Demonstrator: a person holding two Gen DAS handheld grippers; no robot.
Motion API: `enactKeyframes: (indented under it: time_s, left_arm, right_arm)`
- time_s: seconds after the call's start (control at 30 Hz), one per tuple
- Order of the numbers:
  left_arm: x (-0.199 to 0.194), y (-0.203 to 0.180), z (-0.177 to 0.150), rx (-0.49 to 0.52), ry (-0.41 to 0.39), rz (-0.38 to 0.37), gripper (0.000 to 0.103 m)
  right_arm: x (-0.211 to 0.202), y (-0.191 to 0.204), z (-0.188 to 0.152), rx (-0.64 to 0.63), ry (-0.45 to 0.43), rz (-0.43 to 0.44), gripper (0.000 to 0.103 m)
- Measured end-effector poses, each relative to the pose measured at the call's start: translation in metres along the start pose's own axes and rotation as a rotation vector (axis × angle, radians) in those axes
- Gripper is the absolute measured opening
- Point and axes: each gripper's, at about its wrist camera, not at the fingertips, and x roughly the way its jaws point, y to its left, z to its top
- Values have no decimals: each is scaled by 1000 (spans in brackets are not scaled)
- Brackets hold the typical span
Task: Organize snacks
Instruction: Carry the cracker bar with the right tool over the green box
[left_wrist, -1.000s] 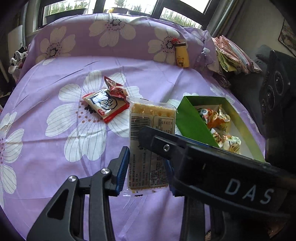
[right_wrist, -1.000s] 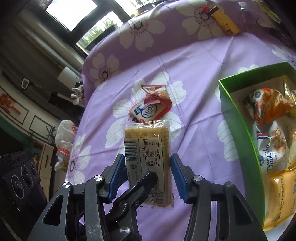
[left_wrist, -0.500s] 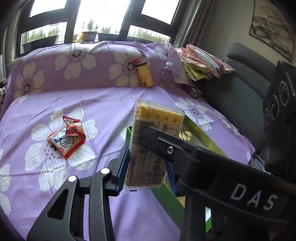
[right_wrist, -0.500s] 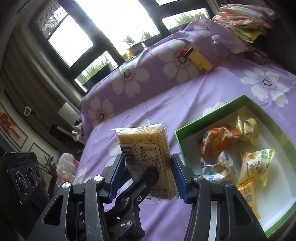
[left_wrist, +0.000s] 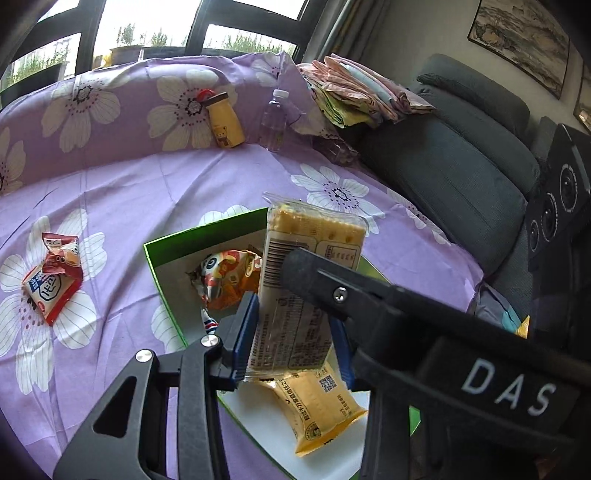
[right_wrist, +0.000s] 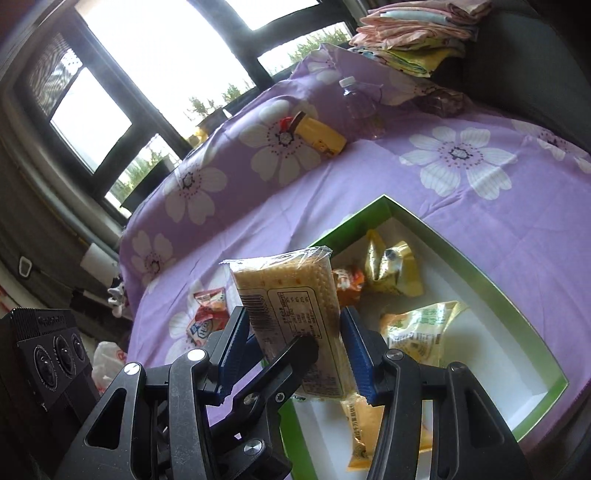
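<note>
left gripper (left_wrist: 291, 332) and right gripper (right_wrist: 295, 350) jaws clamped on cracker pack (left_wrist: 295, 295) | over green box (left_wrist: 162, 280) | risk: uneven release drops it onto orange snack bag (left_wrist: 229, 280)

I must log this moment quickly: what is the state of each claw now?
Left claw: closed on the cracker pack, above the green box.
Right claw: closed on the same cracker pack.

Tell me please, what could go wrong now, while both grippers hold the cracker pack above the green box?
1. Both the left gripper and the right gripper pinch the cracker pack near its lower end; the tall top may tip or slip.
2. Squeezing from two grippers could crack the biscuits.
3. The green box already holds an orange snack bag and a yellow pack, so the crackers may land on them and lie unevenly.
</note>
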Motion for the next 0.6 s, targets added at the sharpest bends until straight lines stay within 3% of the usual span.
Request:
enactKeyframes:
  time_s: [0.47, 0.6]
  left_arm:
    - [44, -2, -4, -33, 152, -30, 39]
    - [48, -4, -6, -17, 162, -24, 39]
  right_arm:
    - [24, -36, 2, 92, 92, -80, 55]
    - [27, -40, 1, 102, 103, -99, 55]
